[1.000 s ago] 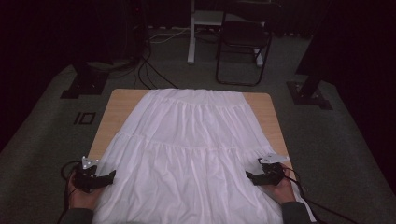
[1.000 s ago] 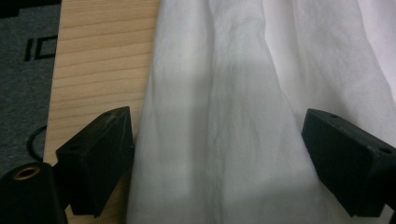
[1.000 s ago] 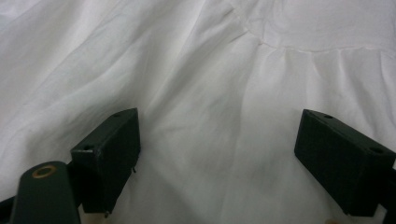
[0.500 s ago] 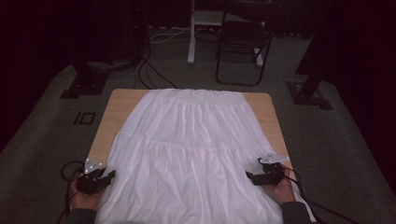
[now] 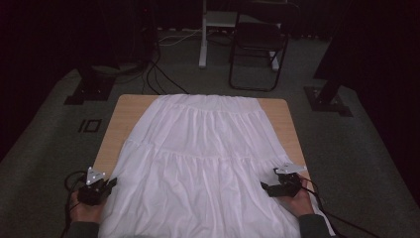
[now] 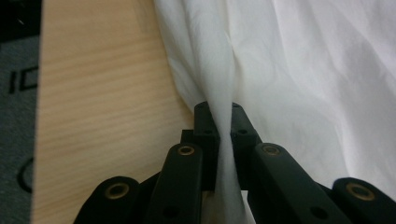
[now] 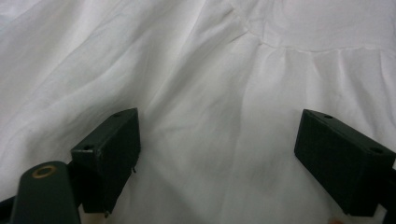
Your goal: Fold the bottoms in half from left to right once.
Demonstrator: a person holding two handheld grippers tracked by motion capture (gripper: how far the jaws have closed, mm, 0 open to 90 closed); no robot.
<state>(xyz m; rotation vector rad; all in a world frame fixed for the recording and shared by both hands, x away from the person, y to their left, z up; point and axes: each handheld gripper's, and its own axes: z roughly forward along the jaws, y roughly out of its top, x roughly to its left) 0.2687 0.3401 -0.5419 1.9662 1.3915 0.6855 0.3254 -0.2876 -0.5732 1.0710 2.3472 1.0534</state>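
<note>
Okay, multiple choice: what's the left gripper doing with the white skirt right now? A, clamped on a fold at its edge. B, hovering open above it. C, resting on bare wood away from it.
A: the left gripper has its jaws closed on a pinched fold of the white skirt beside the bare table.

skirt [image 5: 200, 163]: lies flat on the table [image 5: 130, 111], running from far edge to near edge, narrow end far, wide end near
bare table: strips along the left and right edges, wider toward the far corners
left gripper [image 5: 103, 187]: at the near left corner, on the skirt's left edge
right gripper [image 5: 273, 186]: near right corner, over the skirt
chair [image 5: 257, 42]: on the floor behind the far edge
</note>
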